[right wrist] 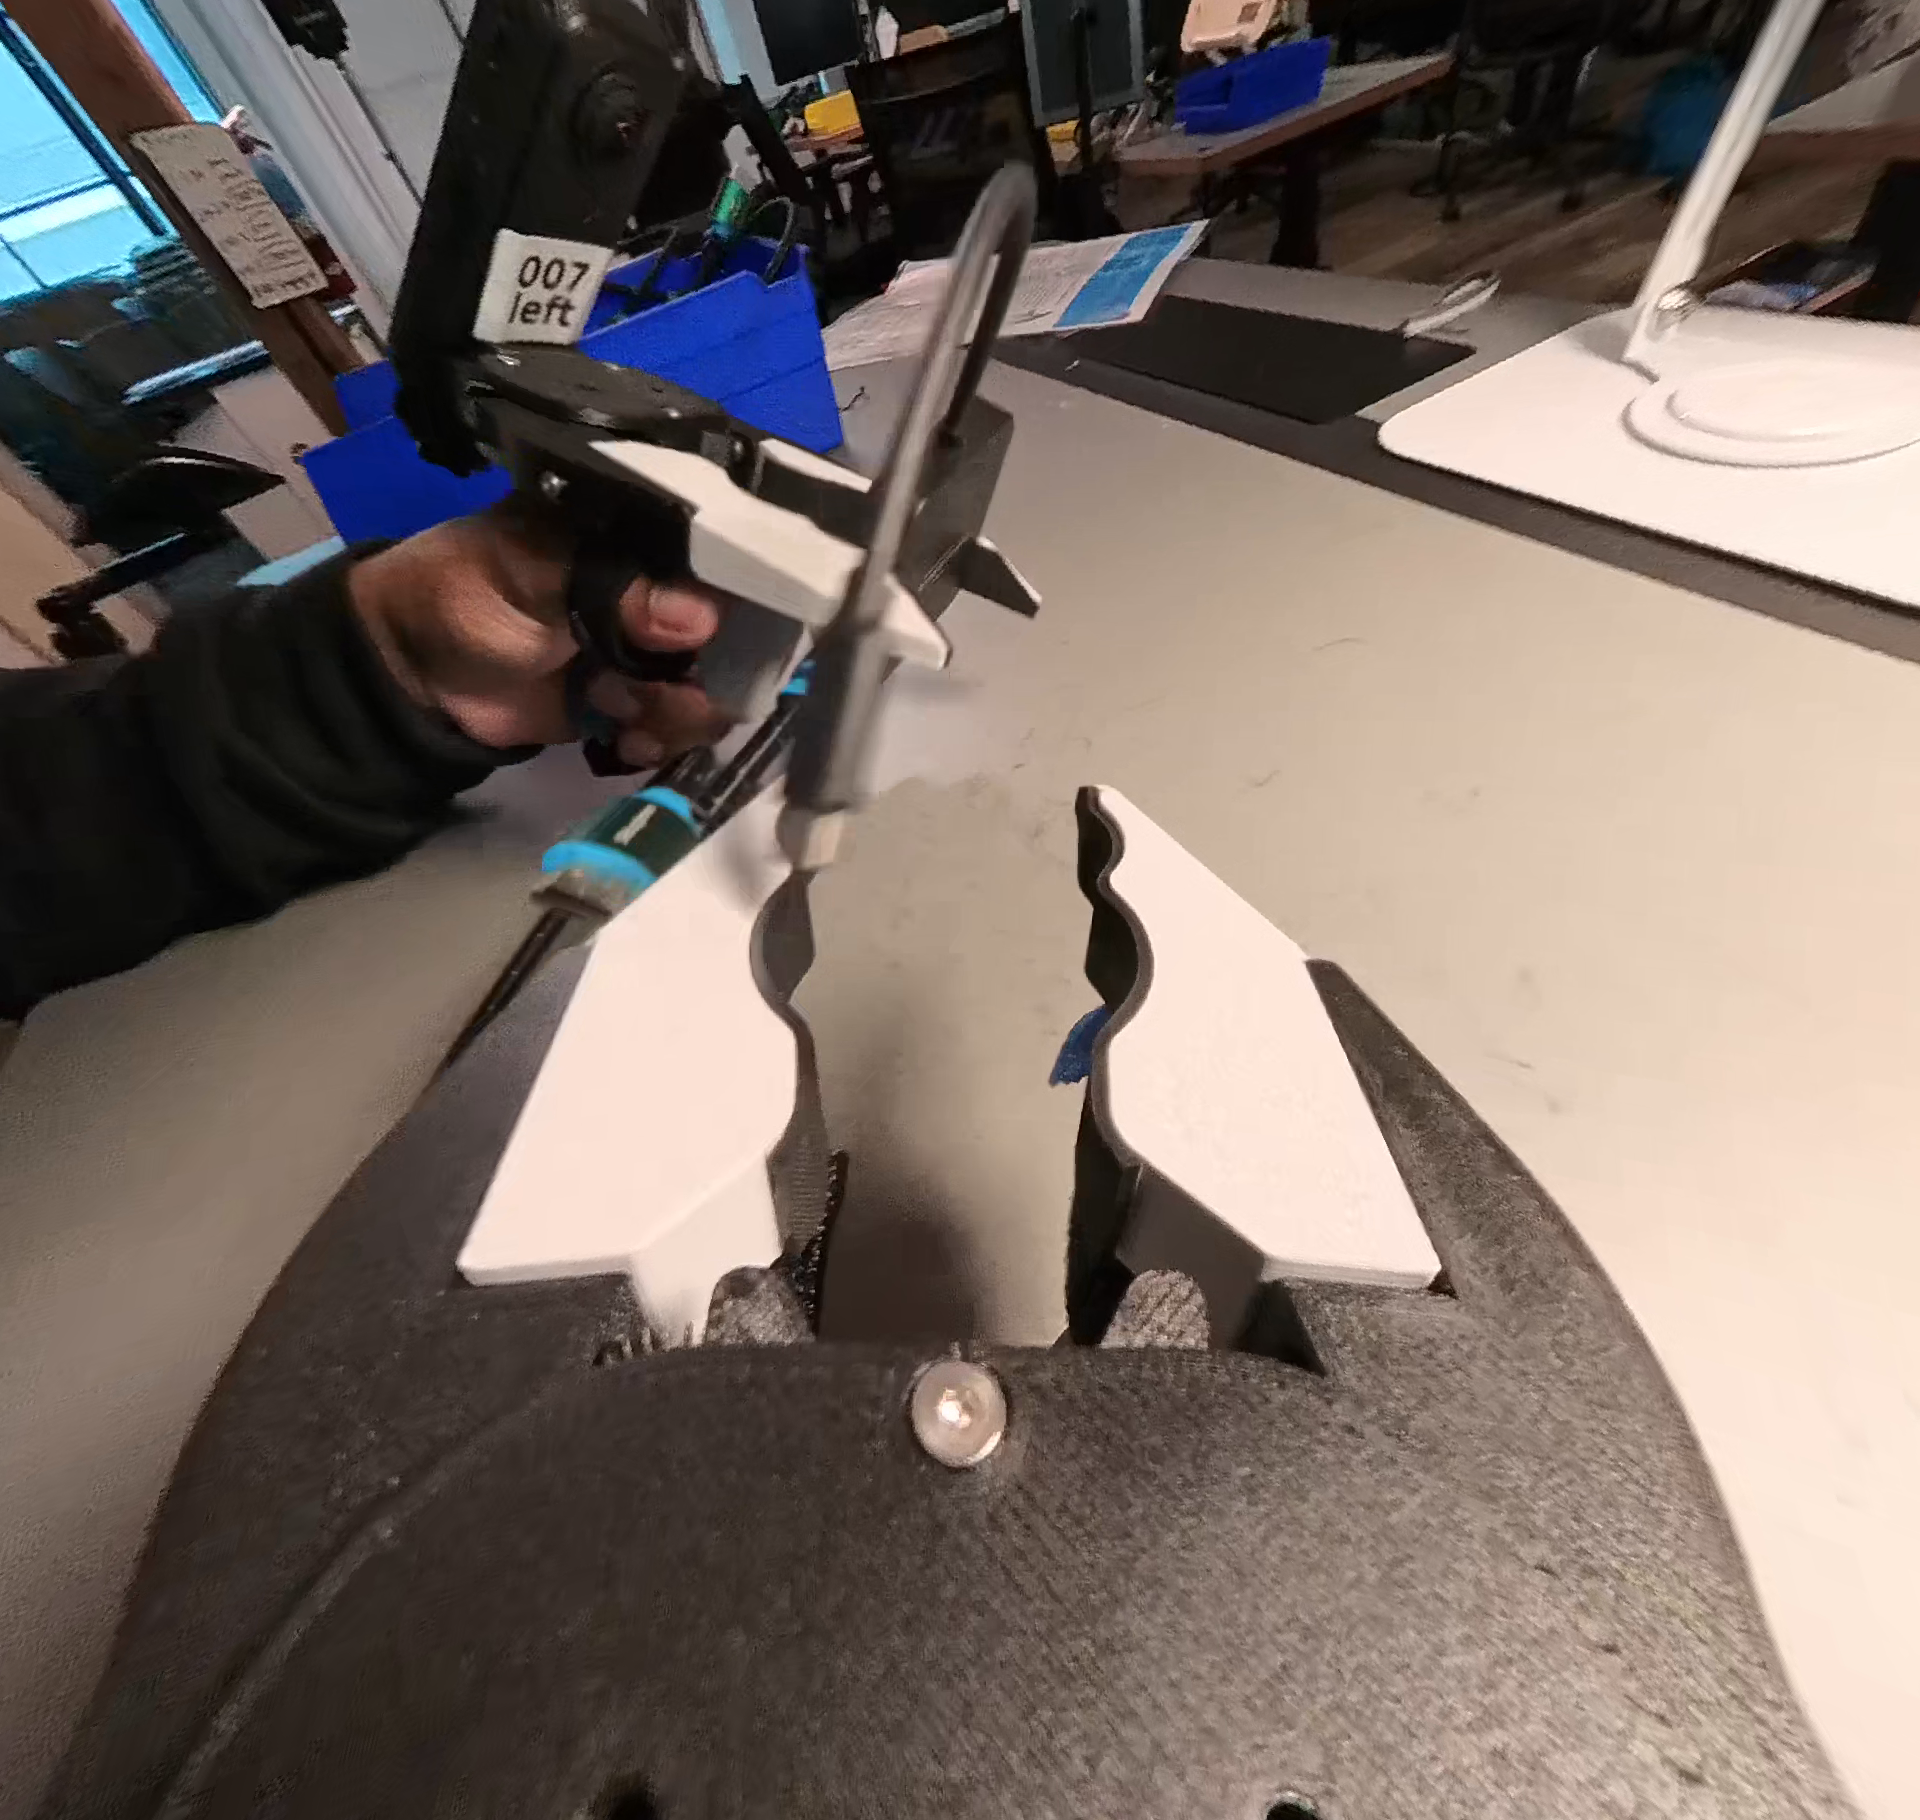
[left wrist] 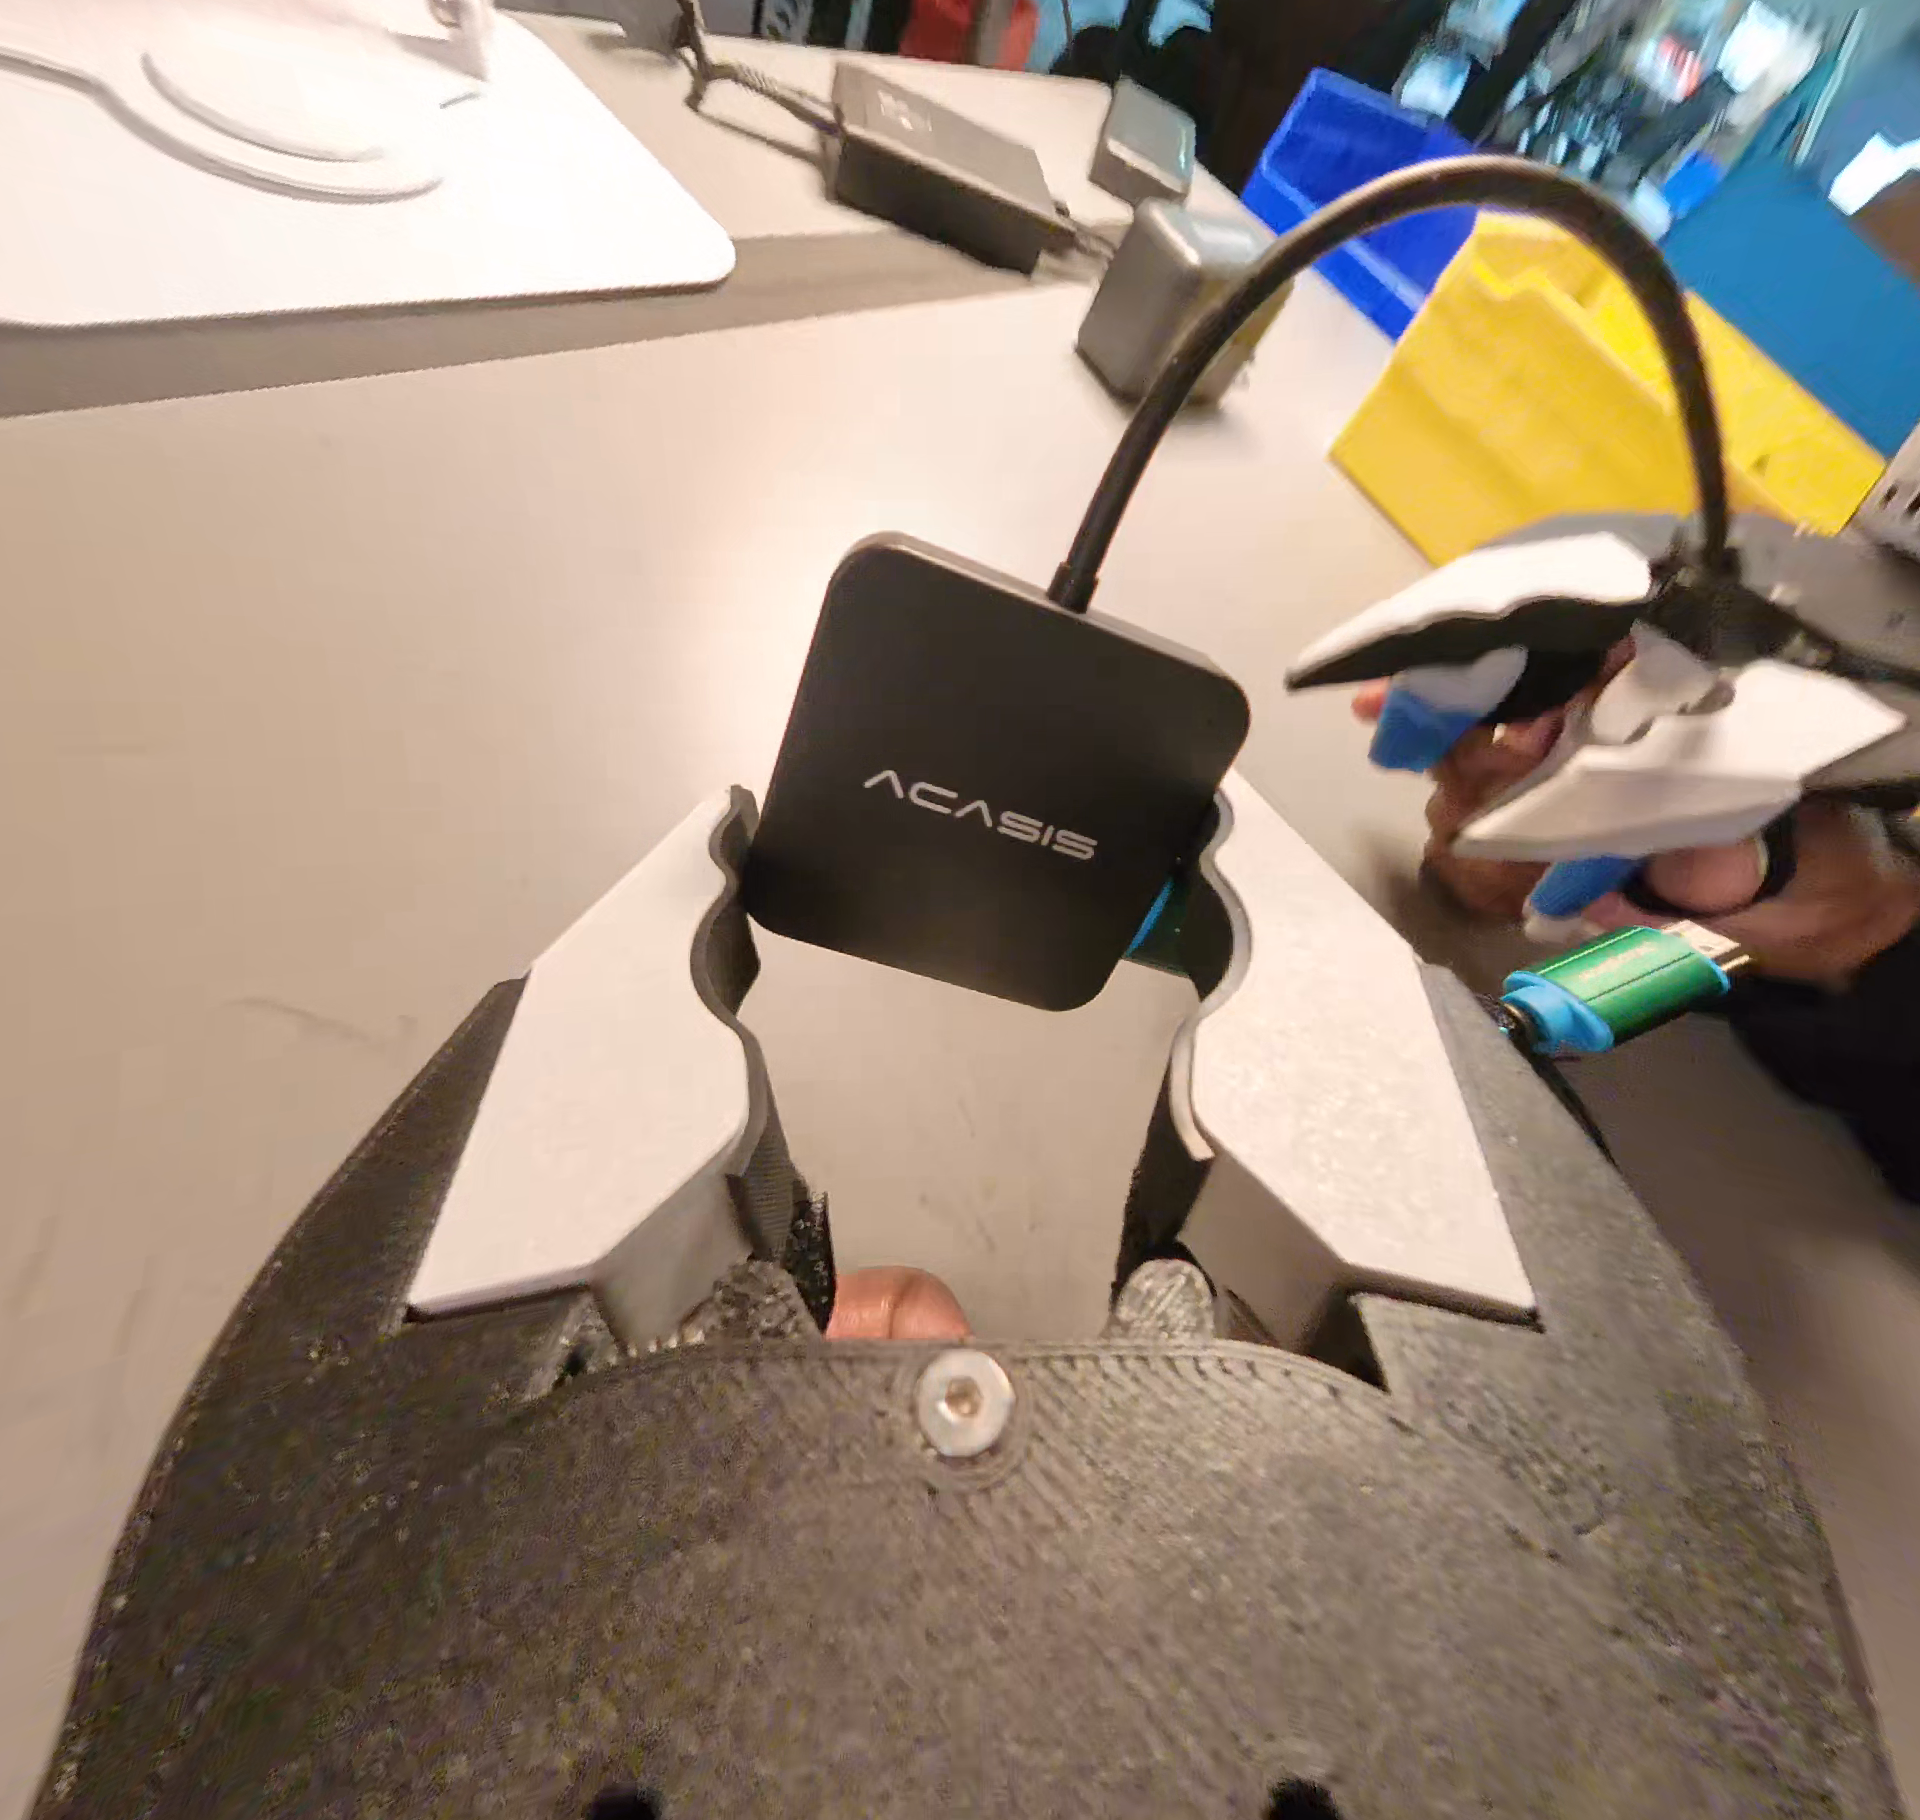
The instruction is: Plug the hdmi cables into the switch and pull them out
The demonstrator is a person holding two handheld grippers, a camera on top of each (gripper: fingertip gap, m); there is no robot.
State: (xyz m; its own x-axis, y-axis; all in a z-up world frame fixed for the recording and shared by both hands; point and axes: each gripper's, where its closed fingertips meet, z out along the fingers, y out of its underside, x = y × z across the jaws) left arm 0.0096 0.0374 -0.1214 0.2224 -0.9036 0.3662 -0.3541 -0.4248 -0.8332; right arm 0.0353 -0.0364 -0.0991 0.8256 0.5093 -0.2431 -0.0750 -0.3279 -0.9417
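My left gripper [left wrist: 977,804] is shut on the black square switch [left wrist: 997,773] and holds it flat just above the grey table [left wrist: 416,731]. The switch's own black cable [left wrist: 1455,186] arches right, and its plug end [right wrist: 821,783] hangs by my right gripper's left fingertip. My right gripper [right wrist: 935,825] is open and holds nothing; it also shows in the left wrist view [left wrist: 1382,762]. A green HDMI plug with blue collars [left wrist: 1621,981] lies loose under it, also in the right wrist view [right wrist: 623,835]. Some blue and green [left wrist: 1155,923] shows at the switch's right edge; I cannot tell whether it is plugged in.
A white monitor base [left wrist: 312,160] stands at the back left, a black power brick [left wrist: 935,160] and grey adapters [left wrist: 1164,295] behind the switch. Yellow [left wrist: 1558,399] and blue bins [left wrist: 1340,181] sit past the table's right edge. A person's hand [right wrist: 499,627] holds the left gripper [right wrist: 982,617].
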